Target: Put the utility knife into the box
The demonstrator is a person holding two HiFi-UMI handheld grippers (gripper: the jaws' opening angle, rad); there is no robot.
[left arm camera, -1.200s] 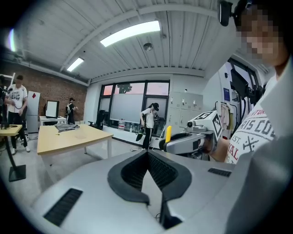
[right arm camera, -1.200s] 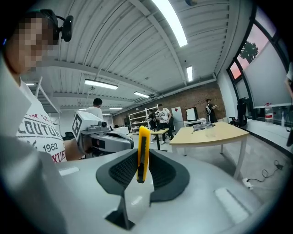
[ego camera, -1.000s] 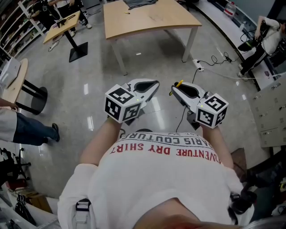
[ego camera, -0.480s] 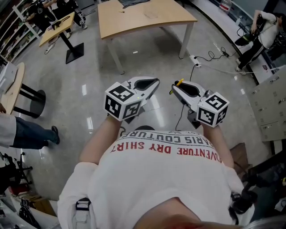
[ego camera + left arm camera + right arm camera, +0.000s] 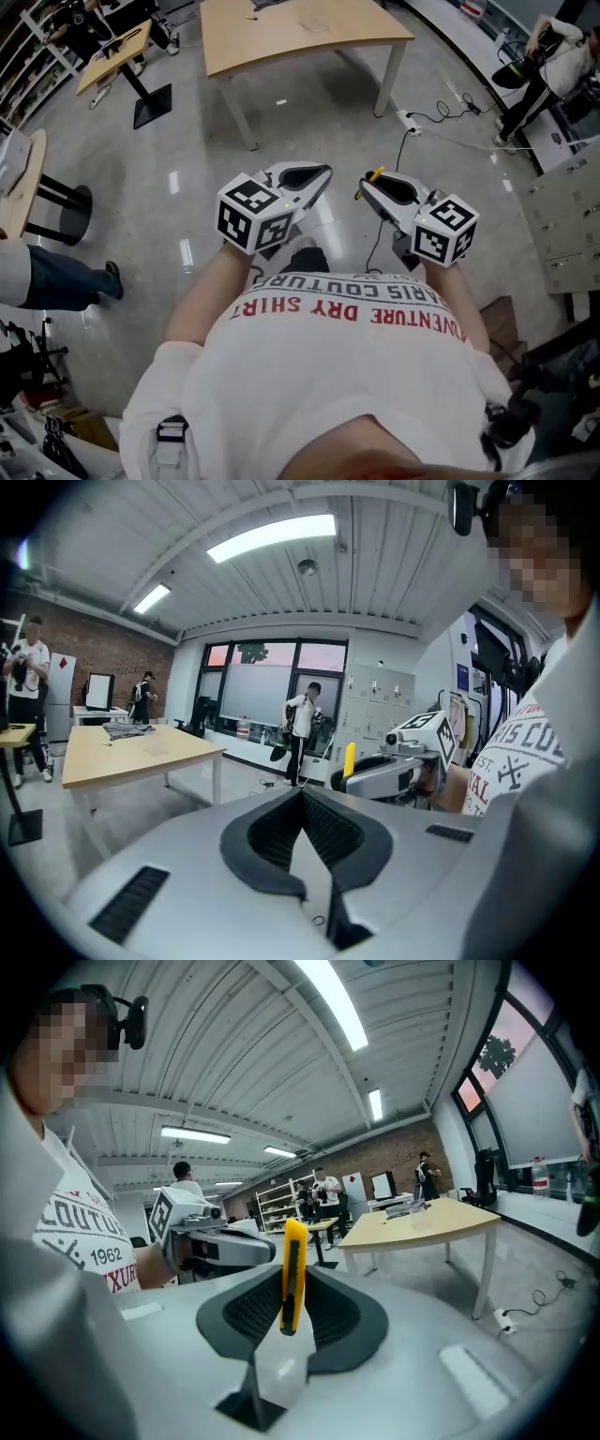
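My knife (image 5: 293,1260) stands upright, clamped between the jaws of my right gripper (image 5: 292,1288), with its yellow end poking above them. My left gripper (image 5: 302,797) is closed on nothing, just beside the right, both before my shirt (image 5: 347,347). A table (image 5: 300,37) stands well ahead.

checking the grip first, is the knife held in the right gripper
Held: the right gripper is shut on the yellow utility knife, upright between its jaws.
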